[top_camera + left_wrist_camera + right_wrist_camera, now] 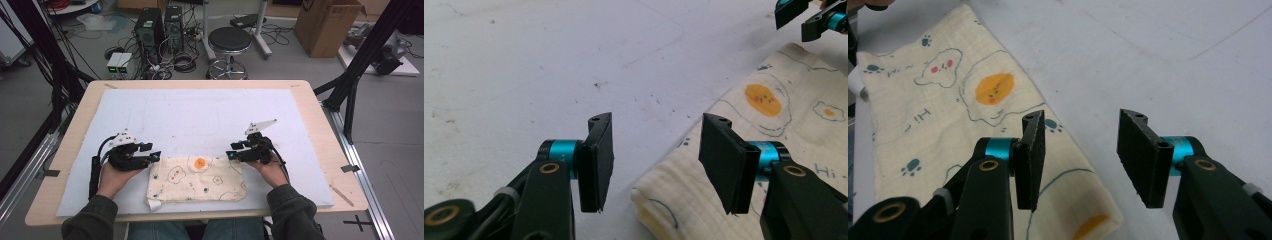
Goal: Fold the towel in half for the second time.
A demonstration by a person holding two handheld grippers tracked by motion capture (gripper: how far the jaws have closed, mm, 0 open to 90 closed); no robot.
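Cloth (pixel 196 178) folded flat at the near edge of my table (pixel 320 120), a gripper at each far corner.
From above, my left gripper (pixel 156 157) and right gripper (pixel 231 156) flank it. Along my left jaws: parted, empty, over its corner. Along my right jaws: apart, holding nothing, straddling its edge.

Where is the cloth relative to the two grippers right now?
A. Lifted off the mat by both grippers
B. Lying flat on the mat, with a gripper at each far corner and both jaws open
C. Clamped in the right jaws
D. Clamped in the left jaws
B: the cloth lies flat on the mat, the left gripper and right gripper sit at its far corners, and nothing is pinched between either pair of jaws.
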